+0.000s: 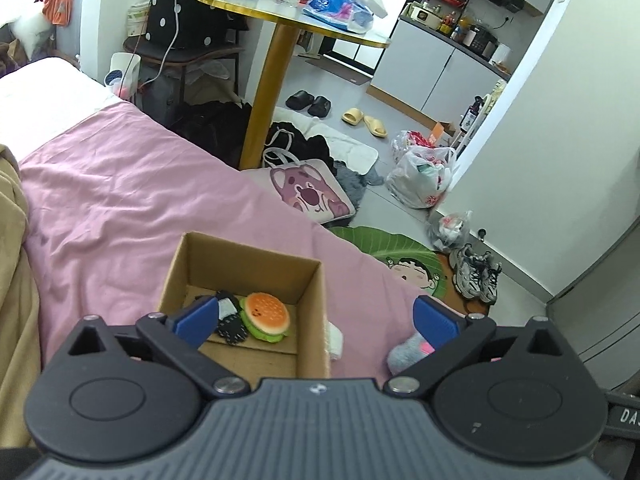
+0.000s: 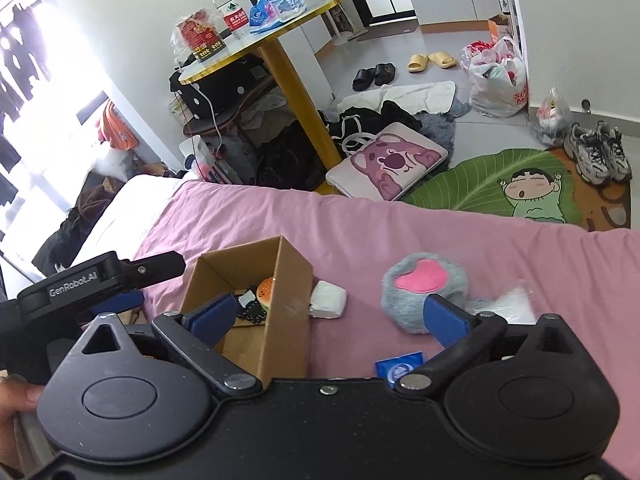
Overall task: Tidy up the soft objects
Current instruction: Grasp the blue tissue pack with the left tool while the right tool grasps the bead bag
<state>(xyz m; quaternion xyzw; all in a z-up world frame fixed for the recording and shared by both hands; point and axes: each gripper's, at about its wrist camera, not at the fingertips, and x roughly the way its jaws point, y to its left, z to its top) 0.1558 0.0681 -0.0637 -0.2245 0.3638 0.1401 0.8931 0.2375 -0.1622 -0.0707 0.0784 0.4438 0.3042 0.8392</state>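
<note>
Left gripper (image 1: 314,322): yours is spread wide, empty, over the box.
Right gripper (image 2: 330,316): yours is spread wide too, empty.
Box (image 2: 280,320): open on the pink sheet (image 2: 360,224), with a burger toy (image 1: 266,314) and a dark spotted item (image 1: 232,322) inside.
Grey paw plush (image 2: 424,286): on the sheet right of the box.
White bundle (image 2: 329,300): just beside the box's right wall.

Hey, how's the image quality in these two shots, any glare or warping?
Left wrist view: even daylight, sharp on the hamburger plush in the cardboard box; fisheye bends the walls at the edges. Right wrist view: the window at left is blown out white, and the bed's far corner washes out.
</note>
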